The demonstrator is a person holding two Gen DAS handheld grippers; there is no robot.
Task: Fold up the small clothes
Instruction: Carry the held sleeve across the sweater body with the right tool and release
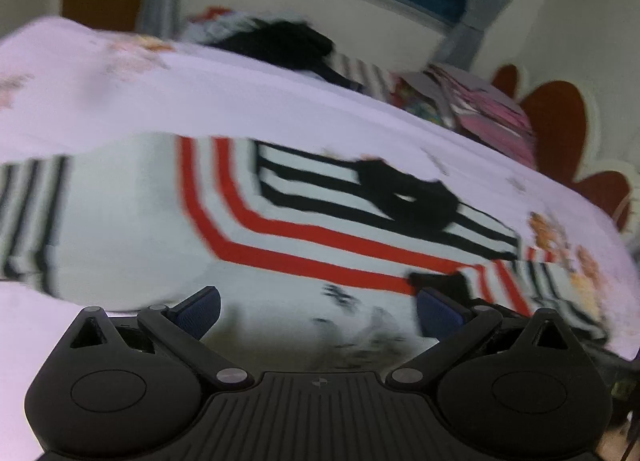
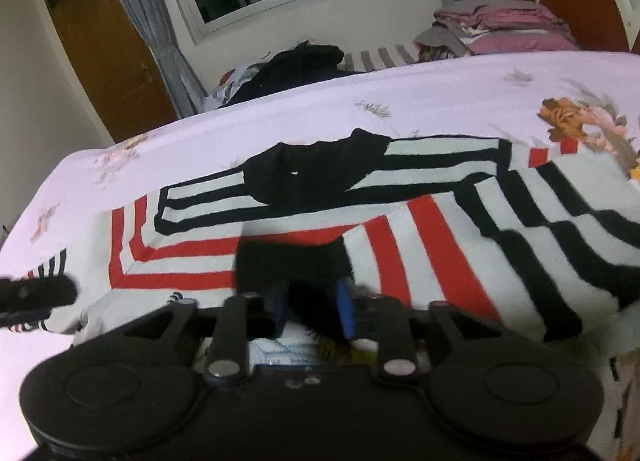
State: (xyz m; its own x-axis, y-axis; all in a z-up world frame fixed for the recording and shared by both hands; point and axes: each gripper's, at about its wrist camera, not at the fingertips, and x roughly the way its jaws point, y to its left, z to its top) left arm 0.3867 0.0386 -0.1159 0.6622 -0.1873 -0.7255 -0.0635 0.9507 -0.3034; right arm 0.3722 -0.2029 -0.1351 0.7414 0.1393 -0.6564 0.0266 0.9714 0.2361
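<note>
The striped shirt [image 2: 420, 245] lies spread flat on the bed sheet [image 2: 280, 125], straight ahead of and below both claws, its long axis running left to right across each view. It looks like soft knit cloth: white ground, broad red bands bent at right angles, black stripes on the sleeves and chest, and a black collar [image 2: 316, 173] at its far edge.

The right claw [image 2: 310, 309] is the nearer one. A black fold of the shirt, probably the hem or a cuff, sits between its blue pads [image 2: 345, 311]; the jaws stand partly apart, and the blur keeps me from saying whether the pads still press the cloth. The left claw [image 1: 316, 311] hangs over the shirt's white lower part with its jaws wide apart and nothing between them; a dark bit of cloth lies just beside its right-hand pad.

My reading is that the next move turns on that black edge in front of the right claw, which would be carried across the shirt's long axis.

Farther off, beyond the shirt, a dark heap of clothes [image 2: 296, 65] lies at the sheet's far edge, with a stack of pink folded laundry [image 2: 504, 29] to the right.
</note>
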